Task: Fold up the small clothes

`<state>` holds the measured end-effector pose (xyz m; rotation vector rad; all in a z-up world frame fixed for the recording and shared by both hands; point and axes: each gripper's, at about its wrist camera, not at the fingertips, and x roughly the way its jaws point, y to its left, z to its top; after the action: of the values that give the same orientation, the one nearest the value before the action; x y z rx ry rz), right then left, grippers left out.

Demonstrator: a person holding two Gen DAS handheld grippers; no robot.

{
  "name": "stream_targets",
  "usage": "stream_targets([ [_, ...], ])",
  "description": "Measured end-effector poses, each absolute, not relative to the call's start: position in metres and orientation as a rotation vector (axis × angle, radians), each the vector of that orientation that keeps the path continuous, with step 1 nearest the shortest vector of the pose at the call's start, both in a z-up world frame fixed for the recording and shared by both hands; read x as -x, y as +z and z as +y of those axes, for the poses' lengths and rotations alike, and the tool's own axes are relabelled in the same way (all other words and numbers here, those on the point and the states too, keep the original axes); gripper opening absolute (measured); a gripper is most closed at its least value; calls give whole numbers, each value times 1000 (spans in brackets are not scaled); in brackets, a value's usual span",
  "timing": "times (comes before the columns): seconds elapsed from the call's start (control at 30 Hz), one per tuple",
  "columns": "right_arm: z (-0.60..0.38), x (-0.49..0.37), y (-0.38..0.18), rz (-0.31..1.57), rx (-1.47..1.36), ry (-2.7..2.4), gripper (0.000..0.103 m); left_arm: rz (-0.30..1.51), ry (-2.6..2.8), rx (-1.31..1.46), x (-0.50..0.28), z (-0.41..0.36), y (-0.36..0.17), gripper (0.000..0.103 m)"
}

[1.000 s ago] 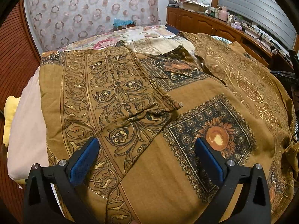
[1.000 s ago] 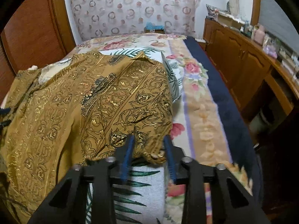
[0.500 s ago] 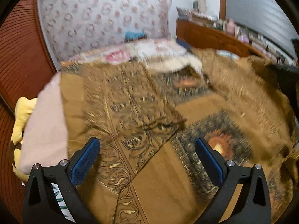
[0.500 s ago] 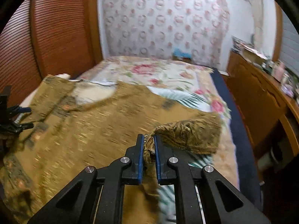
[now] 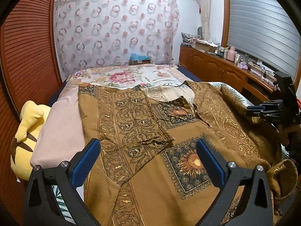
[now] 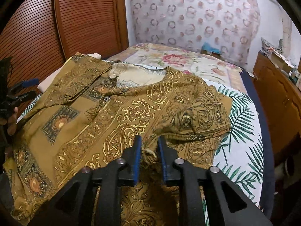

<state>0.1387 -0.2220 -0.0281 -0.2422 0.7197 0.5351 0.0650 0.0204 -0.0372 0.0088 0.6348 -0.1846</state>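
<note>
A brown shirt (image 5: 188, 128) with gold and black ornament lies spread on the bed, front up. Its left sleeve (image 5: 131, 124) lies folded in over the chest. My left gripper (image 5: 147, 145) hovers wide open above the shirt's lower half, holding nothing. In the right wrist view the other sleeve (image 6: 203, 116) lies folded onto the shirt (image 6: 112, 113). My right gripper (image 6: 149, 139) is at that sleeve's frayed edge; its jaws are opening, with a thin bunch of cloth loose between them. Each gripper shows in the other's view: the right gripper (image 5: 252, 111), the left gripper (image 6: 30, 86).
The bed has a floral sheet (image 5: 122, 75) and a palm-leaf sheet (image 6: 240, 116). A yellow plush toy (image 5: 24, 135) and a pink pillow (image 5: 60, 128) lie at the left edge. A wooden cabinet (image 5: 216, 67) with clutter runs along the right, and a slatted wardrobe (image 5: 24, 56) along the left.
The right gripper shut on the sleeve's edge, carried it inward over the shirt, and its jaws have now parted. The left gripper rose and drew back, open throughout.
</note>
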Motion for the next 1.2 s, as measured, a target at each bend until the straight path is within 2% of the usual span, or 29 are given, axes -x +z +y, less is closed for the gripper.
stream_targets([
  [0.17,-226,-134,-18,691,222,514,43,631,-191,-8,-61,17,-38,102],
  [0.33,-243,-133,-12,671,194,458,45,626,-205,10,-54,16,-37,102],
  [0.6,-270,-175,-36,778,93,352,45,634,-221,16,-51,11,-40,102],
  [1.0,-274,-220,-49,840,-13,343,45,648,-228,22,-52,9,-45,102],
  [1.1,-271,-220,-46,829,16,358,36,649,-227,22,-51,9,-46,102],
  [1.17,-265,-218,-42,806,49,376,19,650,-225,23,-51,9,-46,102],
  [1.2,-262,-217,-39,792,68,382,16,650,-224,25,-51,10,-46,102],
])
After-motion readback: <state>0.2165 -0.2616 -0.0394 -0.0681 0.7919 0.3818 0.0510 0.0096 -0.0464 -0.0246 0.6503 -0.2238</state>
